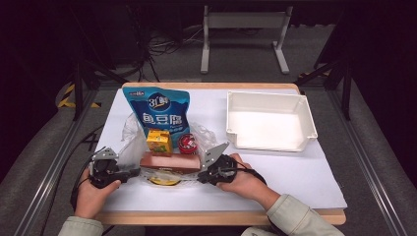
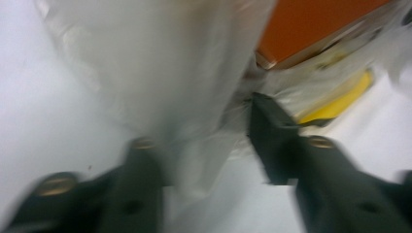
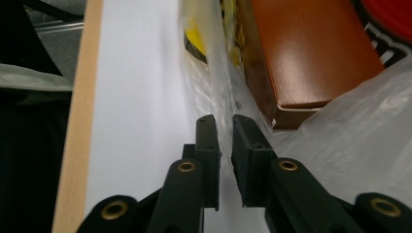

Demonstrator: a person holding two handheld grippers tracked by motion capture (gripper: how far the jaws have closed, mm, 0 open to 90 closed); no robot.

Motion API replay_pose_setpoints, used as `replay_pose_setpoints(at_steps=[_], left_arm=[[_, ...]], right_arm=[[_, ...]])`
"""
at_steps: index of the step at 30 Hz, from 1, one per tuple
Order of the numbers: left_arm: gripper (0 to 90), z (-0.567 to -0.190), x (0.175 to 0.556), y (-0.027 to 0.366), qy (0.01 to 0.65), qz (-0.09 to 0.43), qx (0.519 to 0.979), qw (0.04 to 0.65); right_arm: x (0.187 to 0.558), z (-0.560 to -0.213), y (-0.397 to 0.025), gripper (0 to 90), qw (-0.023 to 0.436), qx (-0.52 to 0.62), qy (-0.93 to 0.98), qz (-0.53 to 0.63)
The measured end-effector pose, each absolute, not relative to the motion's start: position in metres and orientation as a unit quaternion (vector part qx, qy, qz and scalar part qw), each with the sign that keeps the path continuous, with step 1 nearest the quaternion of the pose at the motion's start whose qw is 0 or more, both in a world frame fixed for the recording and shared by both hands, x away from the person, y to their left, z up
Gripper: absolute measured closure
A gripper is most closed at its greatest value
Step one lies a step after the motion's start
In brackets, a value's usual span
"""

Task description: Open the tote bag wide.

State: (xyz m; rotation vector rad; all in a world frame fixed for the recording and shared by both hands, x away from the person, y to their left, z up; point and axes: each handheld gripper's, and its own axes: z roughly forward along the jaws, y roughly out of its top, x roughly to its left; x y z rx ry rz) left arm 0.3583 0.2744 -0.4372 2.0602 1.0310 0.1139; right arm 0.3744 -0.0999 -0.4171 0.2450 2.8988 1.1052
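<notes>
A clear plastic bag (image 1: pixel 129 132) lies at the table's middle left. It holds a brown box (image 1: pixel 169 161), a yellow carton (image 1: pixel 159 141), a red-lidded can (image 1: pixel 187 143) and a flat yellow item (image 1: pixel 164 181). My left gripper (image 1: pixel 137 172) is at the bag's left edge. In the blurred left gripper view it (image 2: pixel 201 131) stands open with bag film (image 2: pixel 160 63) between the jaws. My right gripper (image 1: pixel 200 176) is at the bag's right front edge, and it (image 3: pixel 223 121) is shut on a fold of the film (image 3: pixel 359 141) beside the brown box (image 3: pixel 311 53).
A blue snack pouch (image 1: pixel 157 110) lies behind the bag. An empty white tray (image 1: pixel 268 96) sits at the back right. The wooden table edge (image 3: pixel 73 145) runs close to my right gripper. Bare white tabletop (image 1: pixel 295 177) lies at the front right.
</notes>
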Motion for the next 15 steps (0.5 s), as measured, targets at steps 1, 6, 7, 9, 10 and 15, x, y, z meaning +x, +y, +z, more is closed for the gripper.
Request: replay_pose_setpoints(at_steps=[1, 6, 7, 9, 10, 15], left_arm=[[48.3, -0.434, 0.357, 0.275, 0.402, 0.049, 0.817, 0.41], [39.3, -0.421, 0.349, 0.281, 0.388, 0.068, 0.808, 0.438], [38.0, -0.419, 0.347, 0.284, 0.39, 0.071, 0.802, 0.446], [34.9, -0.416, 0.344, 0.291, 0.396, 0.078, 0.791, 0.46], [33.5, -0.415, 0.342, 0.294, 0.398, 0.081, 0.786, 0.465], [28.9, -0.405, 0.342, 0.302, 0.403, 0.102, 0.771, 0.483]], right_arm=[[0.374, -0.414, -0.101, 78.0, 0.014, 0.079, 0.929, 0.361], [0.369, -0.396, -0.113, 71.4, 0.014, 0.083, 0.915, 0.394], [0.369, -0.393, -0.116, 69.6, 0.016, 0.087, 0.911, 0.404], [0.369, -0.386, -0.122, 66.7, 0.02, 0.092, 0.902, 0.422], [0.369, -0.382, -0.124, 65.7, 0.022, 0.094, 0.898, 0.429], [0.37, -0.367, -0.127, 60.3, 0.036, 0.098, 0.884, 0.456]])
